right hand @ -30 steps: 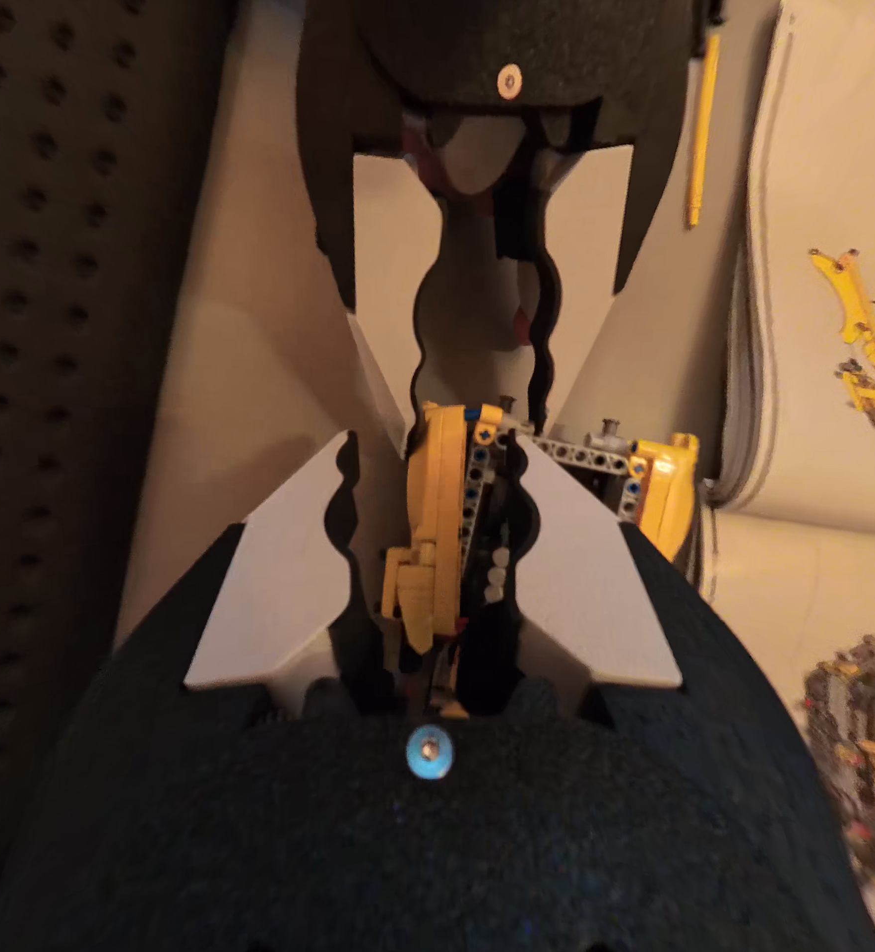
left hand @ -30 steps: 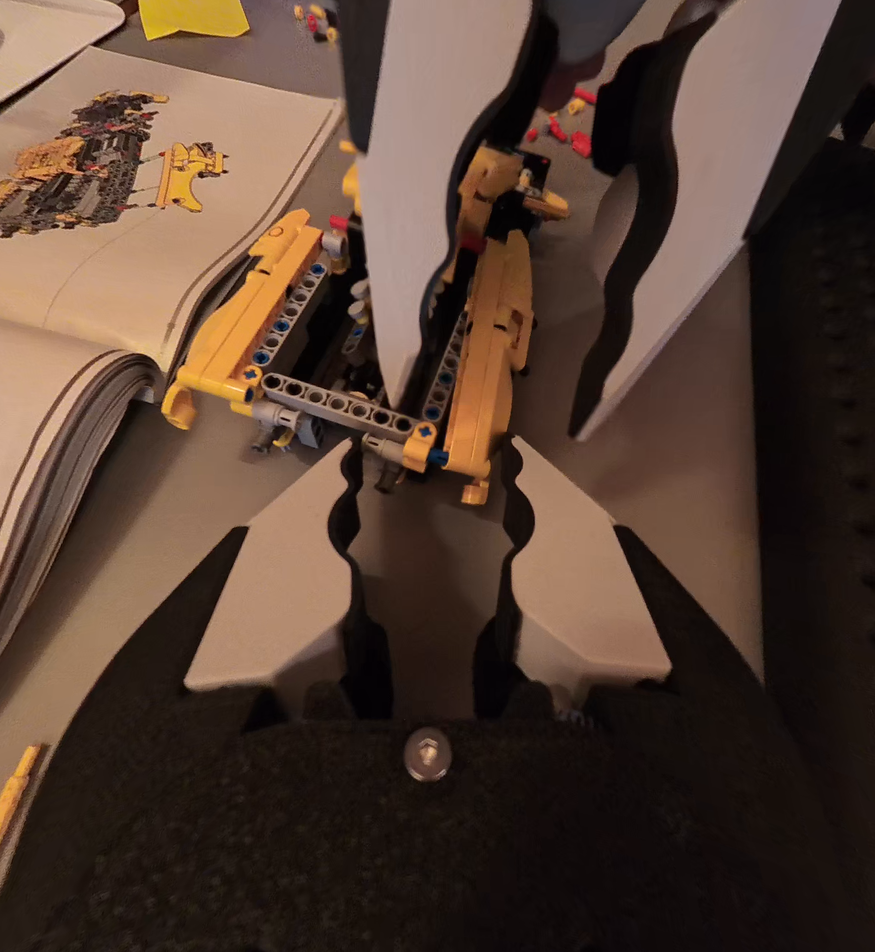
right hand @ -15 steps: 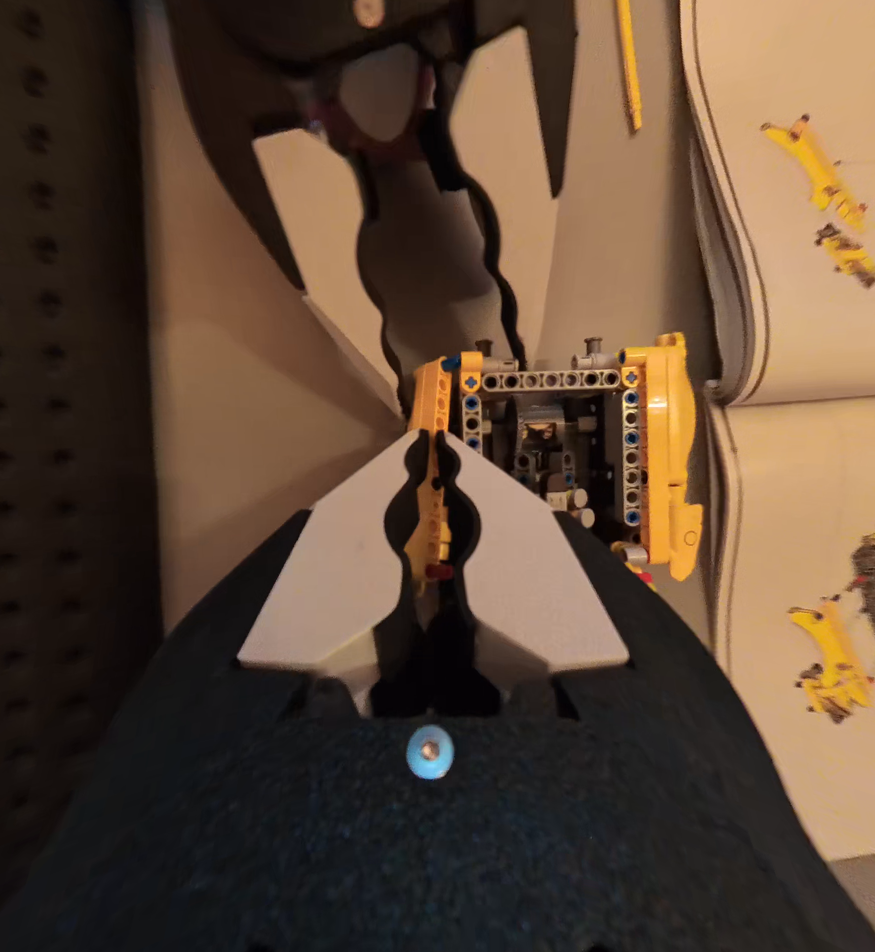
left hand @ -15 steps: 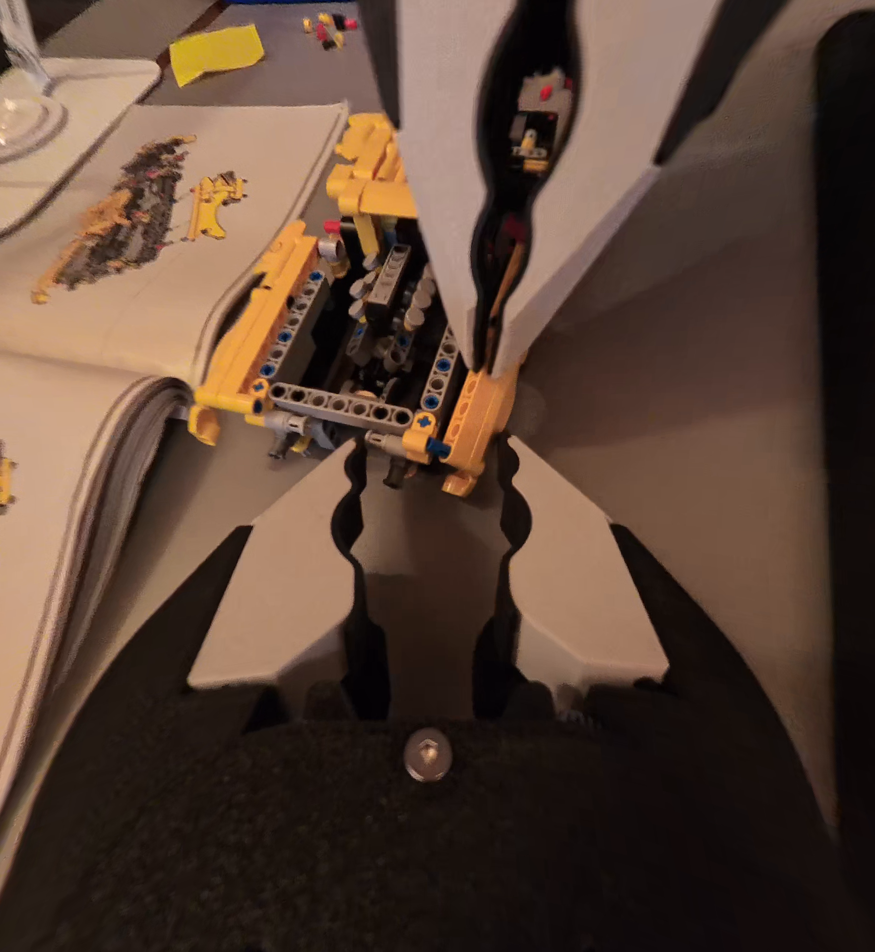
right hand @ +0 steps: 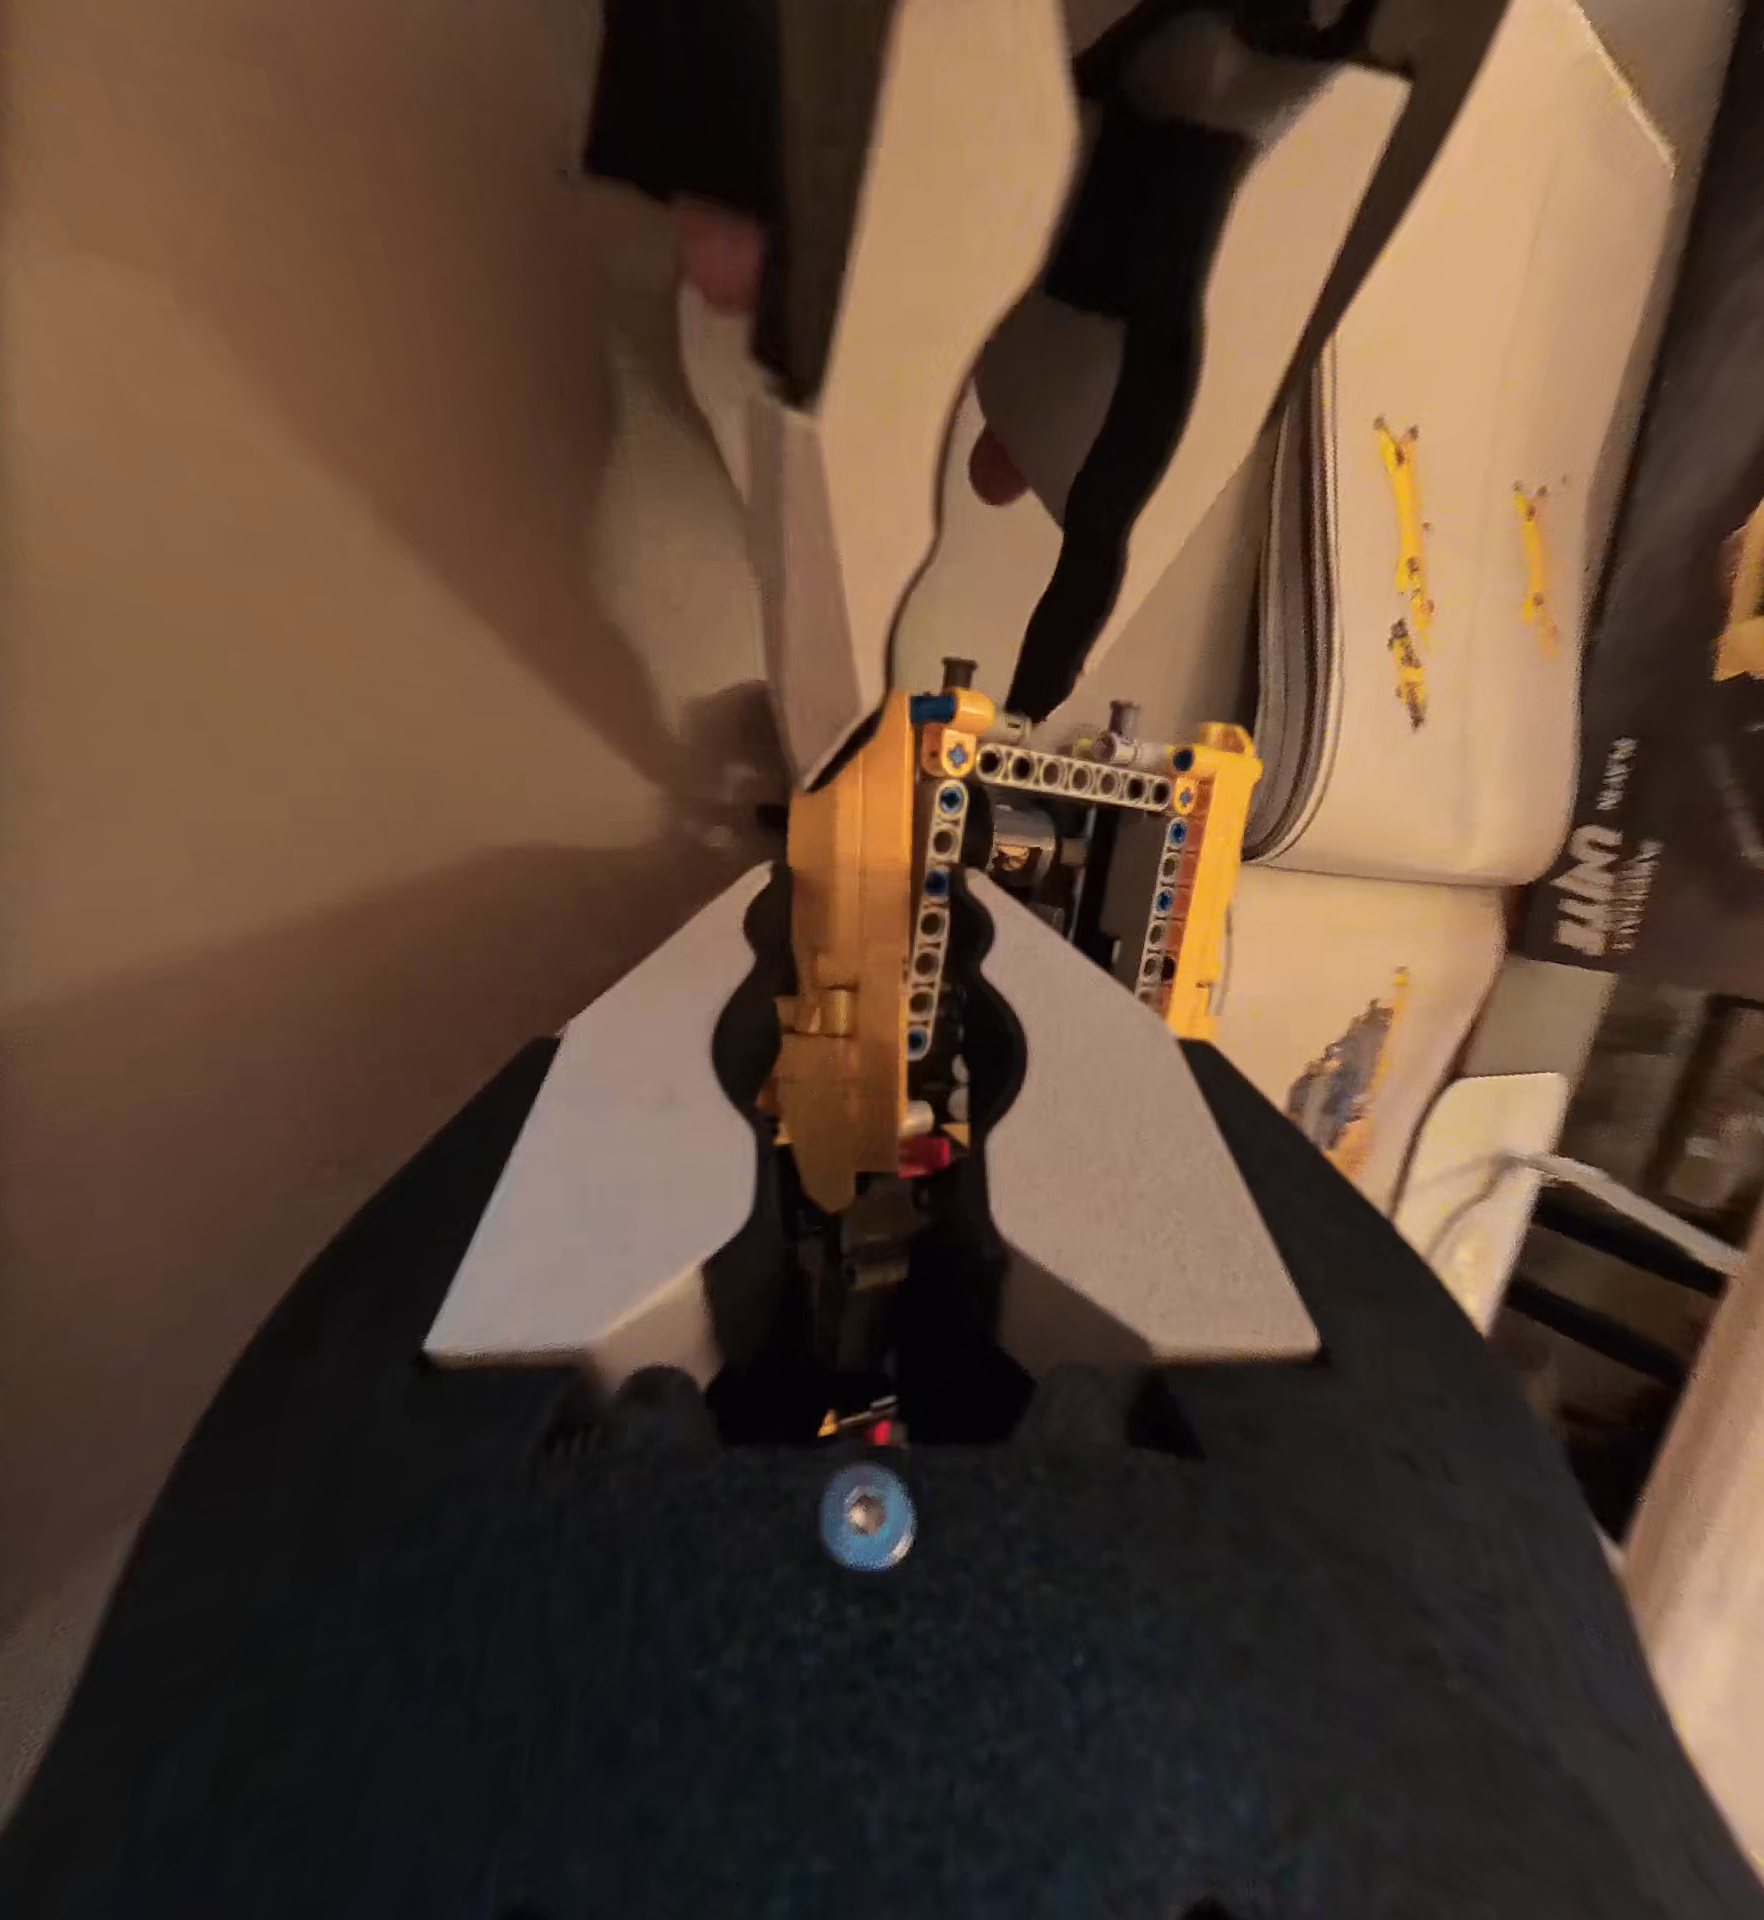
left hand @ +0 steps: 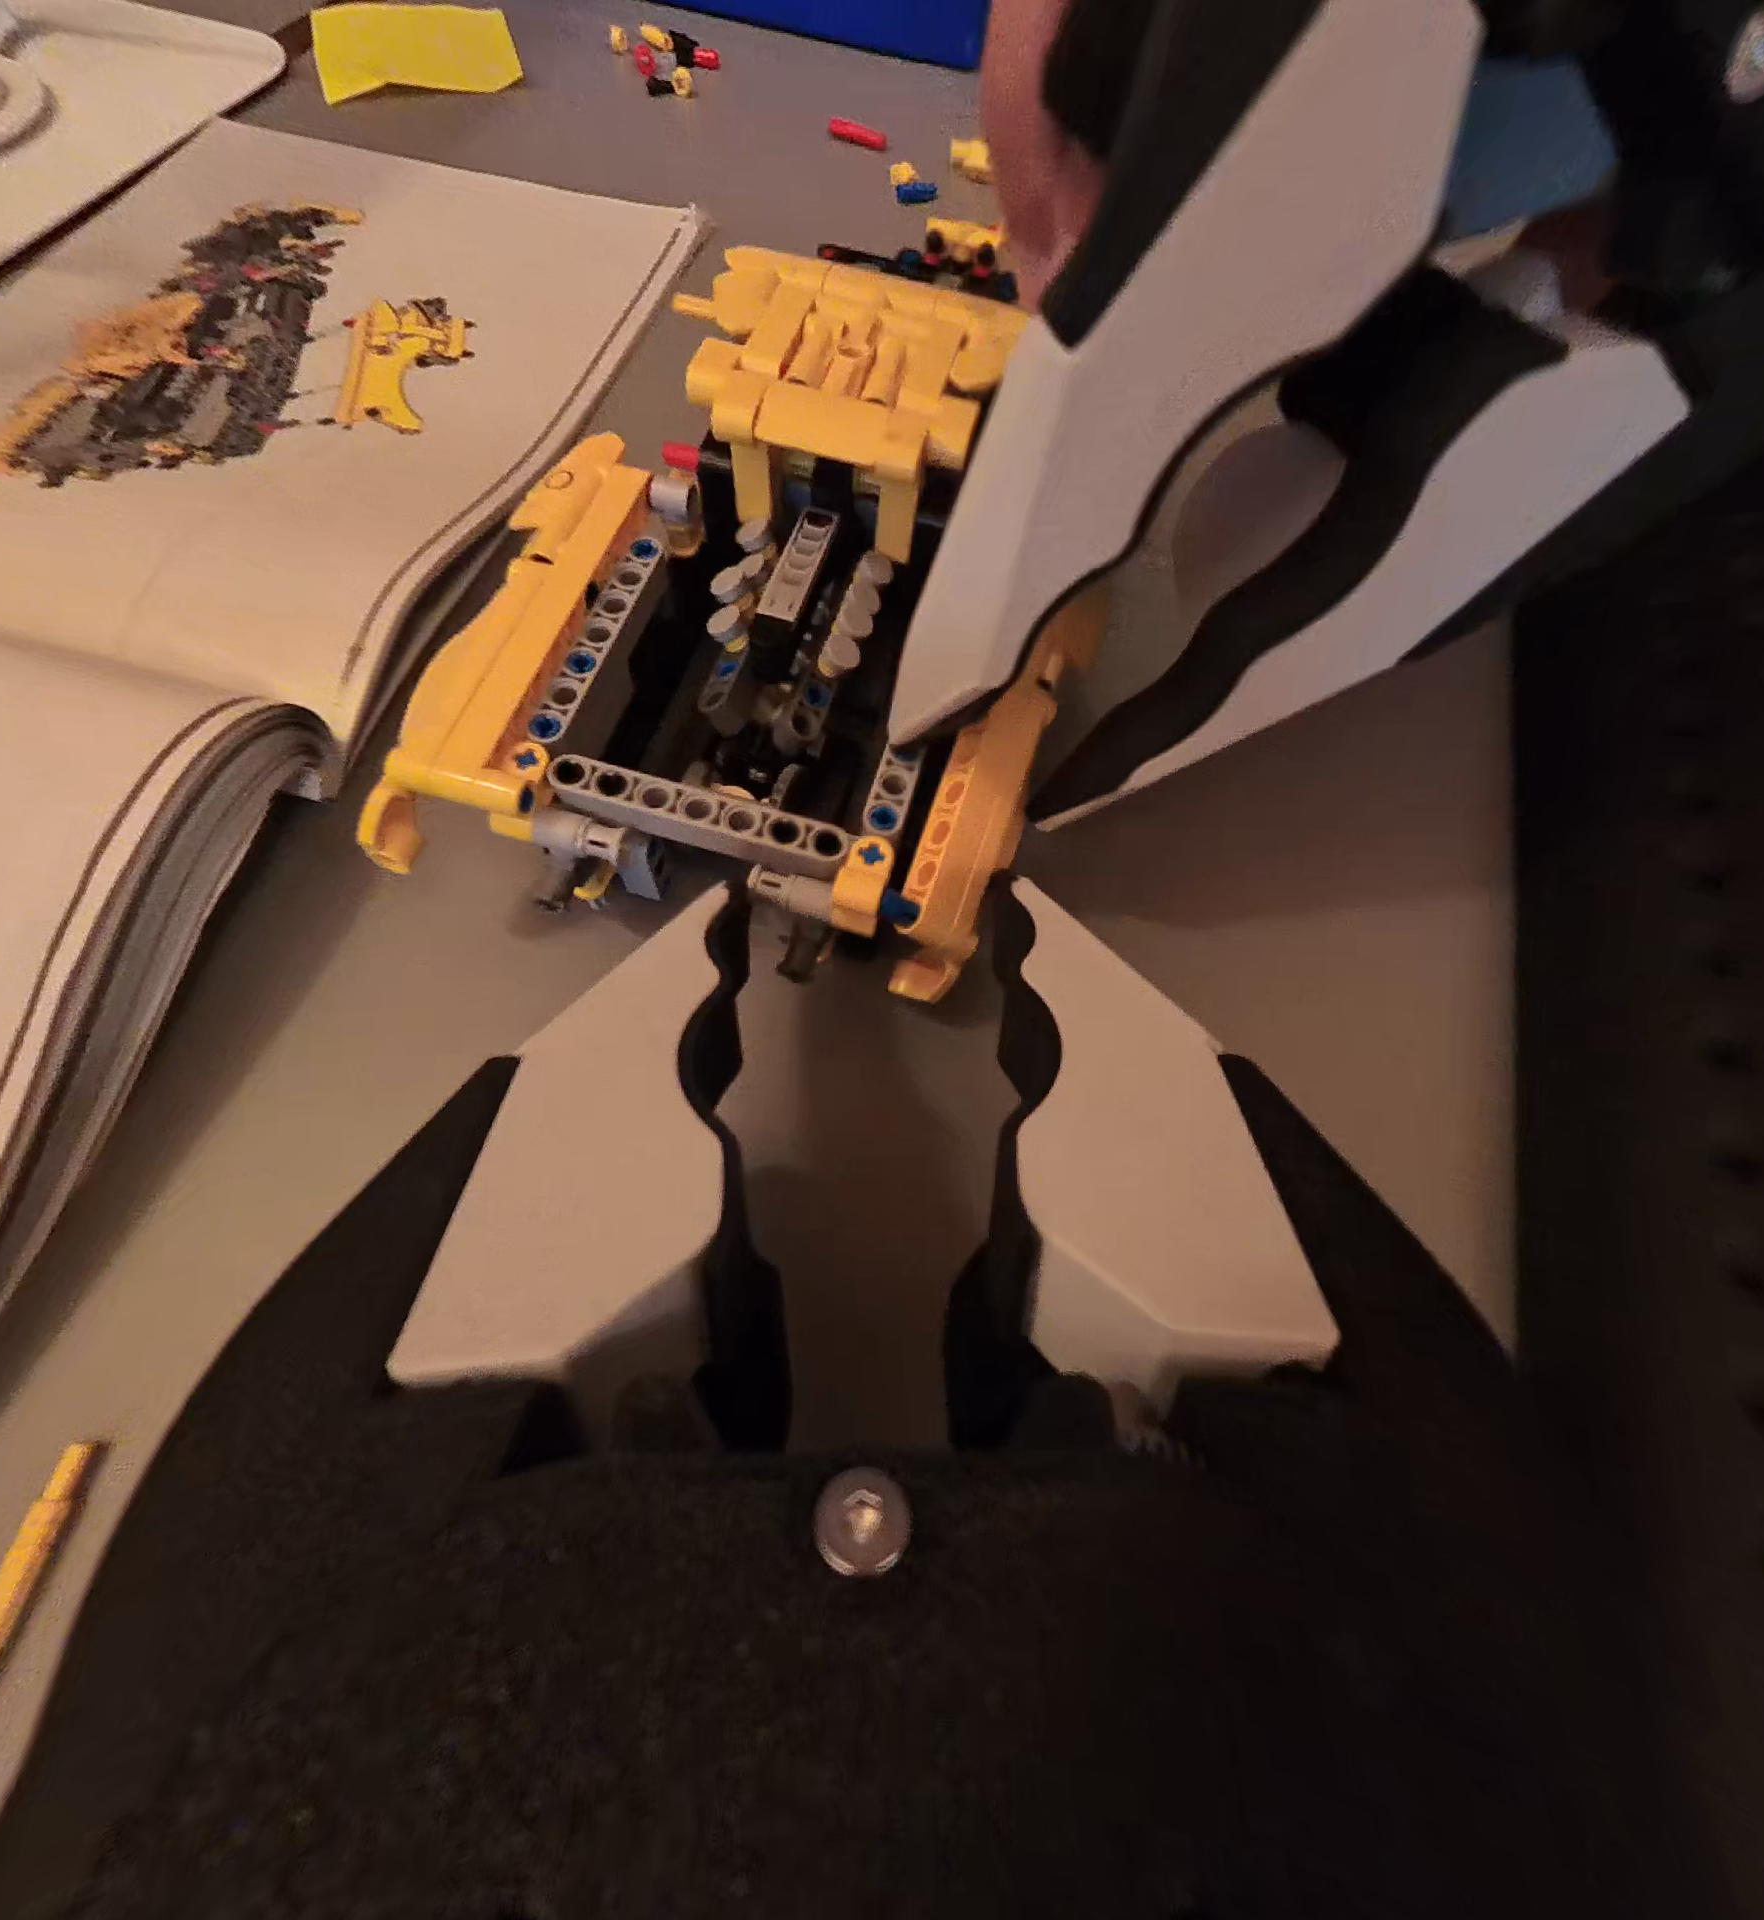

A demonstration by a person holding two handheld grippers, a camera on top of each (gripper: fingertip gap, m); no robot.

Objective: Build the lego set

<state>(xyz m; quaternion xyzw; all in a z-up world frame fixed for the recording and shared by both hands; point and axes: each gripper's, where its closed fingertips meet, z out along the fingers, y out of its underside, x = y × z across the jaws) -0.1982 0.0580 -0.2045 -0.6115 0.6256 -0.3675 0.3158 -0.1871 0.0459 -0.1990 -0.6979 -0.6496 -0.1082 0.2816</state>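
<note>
Yellow panels and grey perforated beams have already been joined into a box-shaped lego model (left hand: 753,623) that rests on the bench (left hand: 1273,987), beside the open instruction booklet (left hand: 234,468). A frame of beams, two long yellow side panels and a yellow block at the far end can be made out, with grey and black parts packed inside. The build is judged to be only partly done: loose small pieces (left hand: 670,62) are scattered on the bench beyond the model, and the vehicle pictured in the booklet looks much longer than what has been assembled.

The right tool (right hand: 873,894) is seen closed around one long side of the model, with the yellow side panel (right hand: 847,935) and its grey beam pinched between the two fingers; in the left wrist view the same tool (left hand: 971,769) reaches down over that side from above. The left tool (left hand: 867,904) is held spread and empty, with its tips just short of the near end of the model, close to the yellow corner and a grey pin but not gripping either.
</note>
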